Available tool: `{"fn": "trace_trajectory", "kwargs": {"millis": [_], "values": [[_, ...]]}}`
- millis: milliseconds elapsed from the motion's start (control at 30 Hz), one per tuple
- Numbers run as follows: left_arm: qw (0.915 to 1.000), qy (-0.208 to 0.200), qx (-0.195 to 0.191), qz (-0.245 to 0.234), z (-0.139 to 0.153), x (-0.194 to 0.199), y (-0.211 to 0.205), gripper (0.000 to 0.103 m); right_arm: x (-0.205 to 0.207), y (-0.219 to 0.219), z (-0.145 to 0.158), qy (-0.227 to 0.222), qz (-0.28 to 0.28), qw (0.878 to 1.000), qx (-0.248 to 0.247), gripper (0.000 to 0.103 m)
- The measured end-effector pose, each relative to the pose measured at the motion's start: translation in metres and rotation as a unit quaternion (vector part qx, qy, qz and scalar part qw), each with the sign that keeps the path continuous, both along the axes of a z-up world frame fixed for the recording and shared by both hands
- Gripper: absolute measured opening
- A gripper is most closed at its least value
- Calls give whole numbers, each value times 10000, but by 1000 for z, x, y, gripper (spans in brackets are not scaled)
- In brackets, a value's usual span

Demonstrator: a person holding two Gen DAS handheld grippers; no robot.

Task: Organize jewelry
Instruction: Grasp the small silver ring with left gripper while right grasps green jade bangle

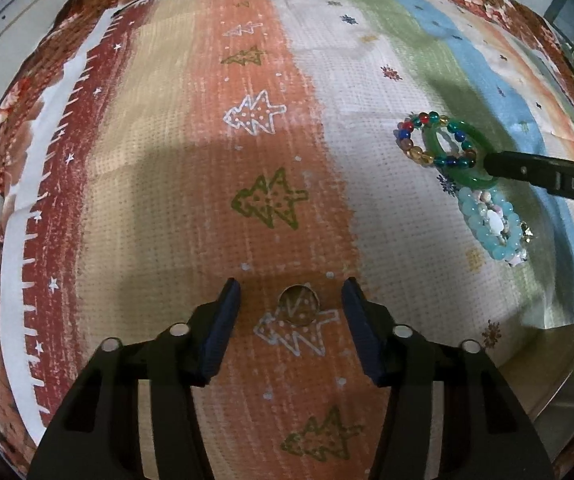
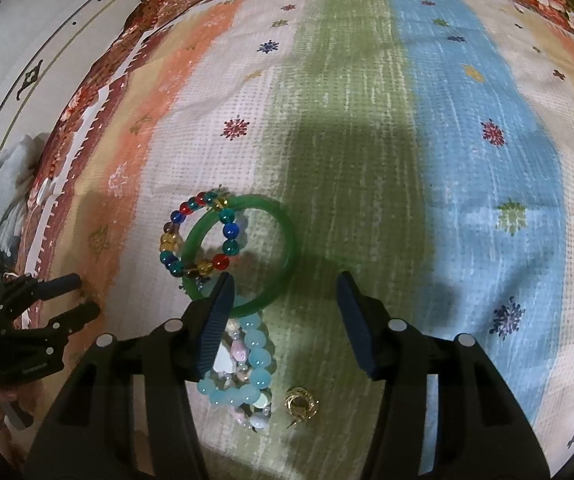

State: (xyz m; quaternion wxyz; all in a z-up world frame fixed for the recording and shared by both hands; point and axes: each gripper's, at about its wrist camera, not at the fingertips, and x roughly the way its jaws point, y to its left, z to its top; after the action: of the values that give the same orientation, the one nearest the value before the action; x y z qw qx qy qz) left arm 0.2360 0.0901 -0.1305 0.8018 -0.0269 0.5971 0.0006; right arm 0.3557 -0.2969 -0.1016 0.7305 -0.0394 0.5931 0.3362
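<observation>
Left wrist view: left tongs [image 1: 291, 312] stand part open over the striped woven cloth [image 1: 191, 152], a small thin ring [image 1: 298, 306] lying between the tips, not pinched.
Ring: thin round band, low on coarse weave; close squarely across it, tips touching cloth.
Jewelry cluster: well right of the ring, a glossy multicolour bead bracelet [image 2: 197, 236] overlaps a smooth green bangle [image 2: 287, 240]; a pale blue bead bracelet [image 2: 247, 364] touches the bangle's near edge; a gold earring [image 2: 301, 402] lies just right of it.
Right tongs: right tongs [image 2: 283, 308] part open, empty, left finger [image 2: 215, 324] over the bangle's near rim.
</observation>
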Motion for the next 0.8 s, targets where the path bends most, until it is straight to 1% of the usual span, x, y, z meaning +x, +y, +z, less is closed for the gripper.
{"fn": "trace_trajectory", "kwargs": {"millis": [33, 100, 167, 267, 300, 333, 600, 733, 800], "values": [[10000, 8, 40, -21, 0, 0, -2, 38, 1, 0, 0, -4, 5, 10000, -5, 49], [10000, 11, 45, -68, 0, -1, -4, 33, 2, 1, -1, -20, 8, 10000, -29, 47], [10000, 20, 48, -80, 0, -1, -5, 31, 4, 1, -1, -36, -23, 10000, -50, 42], [10000, 27, 35, -71, -1, -1, -4, 24, 5, -1, -2, -81, -43, 9999, -88, 33], [10000, 30, 32, -77, 0, -1, -4, 21, 6, -1, -2, -95, -56, 9999, -94, 23], [10000, 31, 28, -82, 0, -1, -4, 20, 6, -2, -3, -97, -60, 9999, -103, 14], [9999, -22, -113, -44, 4, -1, 0, 20, 6, -10, 2, -227, -137, 9995, -161, 10], [9997, -142, -183, -31, 13, -1, 2, 20, 4, -12, 8, -253, -166, 9995, -95, 9], [9996, -173, -212, -12, 15, -1, 3, 20, 2, -13, 11, -156, -163, 9997, 48, 9]]}}
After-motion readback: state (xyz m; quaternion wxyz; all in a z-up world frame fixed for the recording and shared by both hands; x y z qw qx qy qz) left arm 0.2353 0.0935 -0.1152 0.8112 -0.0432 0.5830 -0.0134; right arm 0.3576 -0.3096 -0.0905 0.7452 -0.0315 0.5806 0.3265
